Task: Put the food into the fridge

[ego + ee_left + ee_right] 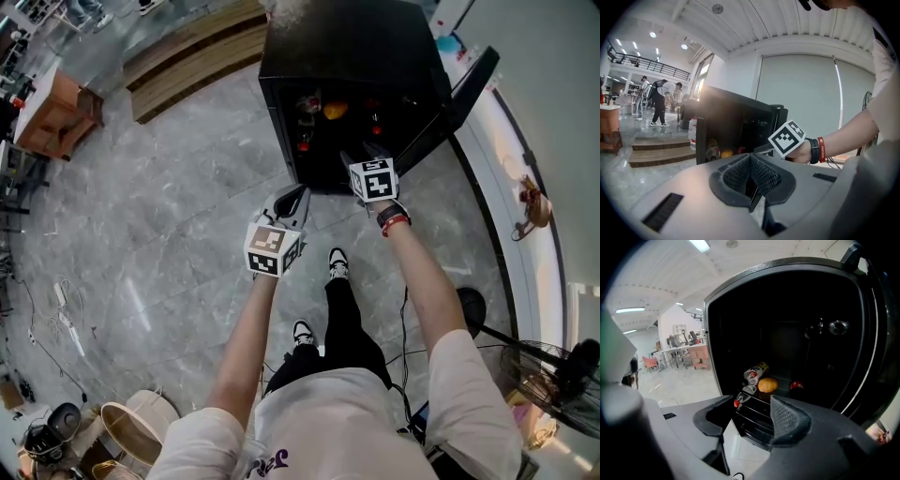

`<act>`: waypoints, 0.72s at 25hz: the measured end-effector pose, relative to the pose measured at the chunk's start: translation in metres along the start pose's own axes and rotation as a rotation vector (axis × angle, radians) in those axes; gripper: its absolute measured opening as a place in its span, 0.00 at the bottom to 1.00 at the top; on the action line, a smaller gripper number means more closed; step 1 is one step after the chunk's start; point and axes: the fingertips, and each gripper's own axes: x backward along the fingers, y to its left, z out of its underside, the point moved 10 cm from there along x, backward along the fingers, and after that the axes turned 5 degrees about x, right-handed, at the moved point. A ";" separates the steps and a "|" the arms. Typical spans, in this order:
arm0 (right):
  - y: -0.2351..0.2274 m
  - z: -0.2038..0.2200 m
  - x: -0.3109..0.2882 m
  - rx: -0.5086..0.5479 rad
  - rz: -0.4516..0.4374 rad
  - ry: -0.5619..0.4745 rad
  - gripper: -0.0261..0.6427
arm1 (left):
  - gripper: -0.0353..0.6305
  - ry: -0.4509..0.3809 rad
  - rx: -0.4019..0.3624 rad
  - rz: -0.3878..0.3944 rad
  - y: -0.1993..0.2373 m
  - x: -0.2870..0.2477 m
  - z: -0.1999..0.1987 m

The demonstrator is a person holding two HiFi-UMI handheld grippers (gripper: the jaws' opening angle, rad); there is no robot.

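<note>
Orange [768, 385] inside fridge [787, 268], beyond right gripper [750, 408], jaws parted, empty

orange [768, 385] inside fridge [787, 341], bottles [753, 375] beside

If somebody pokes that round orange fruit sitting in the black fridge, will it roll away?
Probably a little. The round orange fruit has no flat side, so a push would likely set it rolling. The red-and-white container lying close beside it may block it on that side. It looks plump and smooth-skinned, so likely firm rather than floppy.
</note>
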 end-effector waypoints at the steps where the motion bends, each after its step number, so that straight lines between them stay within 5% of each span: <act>1: 0.001 0.000 0.004 0.003 0.001 -0.001 0.42 | 0.08 -0.001 -0.001 -0.001 -0.001 0.002 0.000; 18: 0.010 -0.013 0.081 -0.006 0.023 -0.013 0.31 | 0.08 -0.015 -0.043 -0.021 -0.022 0.043 -0.019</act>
